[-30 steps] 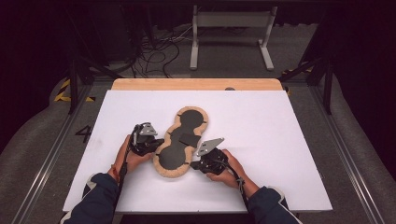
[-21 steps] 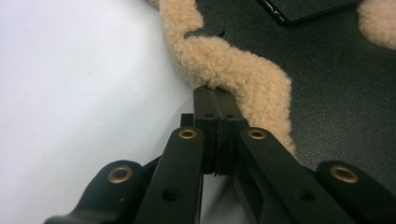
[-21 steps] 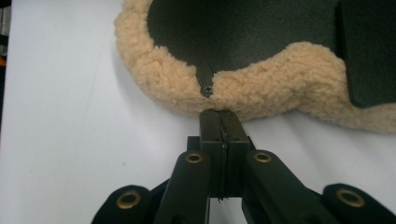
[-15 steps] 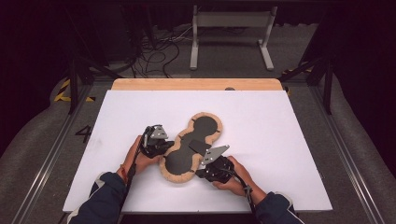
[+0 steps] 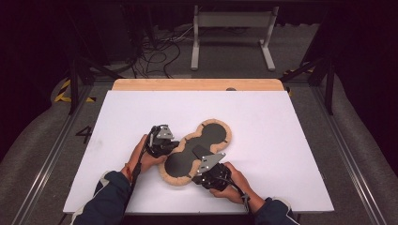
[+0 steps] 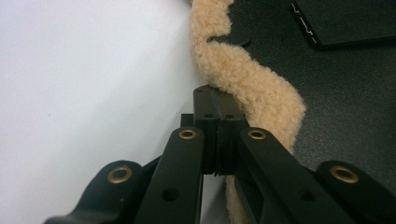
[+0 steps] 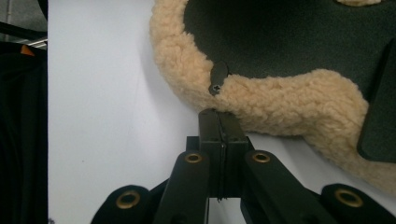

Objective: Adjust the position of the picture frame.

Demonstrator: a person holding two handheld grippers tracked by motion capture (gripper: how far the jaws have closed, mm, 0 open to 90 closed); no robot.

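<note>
White table (image 5: 291, 140) lies bare around the fleece-edged black mat (image 5: 195, 152); left claw (image 5: 165, 144) and right claw (image 5: 206, 174), both closed and empty, press its fleece rim.

A fleece-edged mat (image 5: 195, 152) lies on the table (image 5: 281, 140), lower centre of the frame. The left gripper (image 5: 170, 146) sits at its left edge, the right gripper (image 5: 202, 169) at its lower right.

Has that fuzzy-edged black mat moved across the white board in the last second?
Yes. The mat has slid rightwards and turned, its far lobe now lying farther right below the wooden strip at the board's far edge.
</note>
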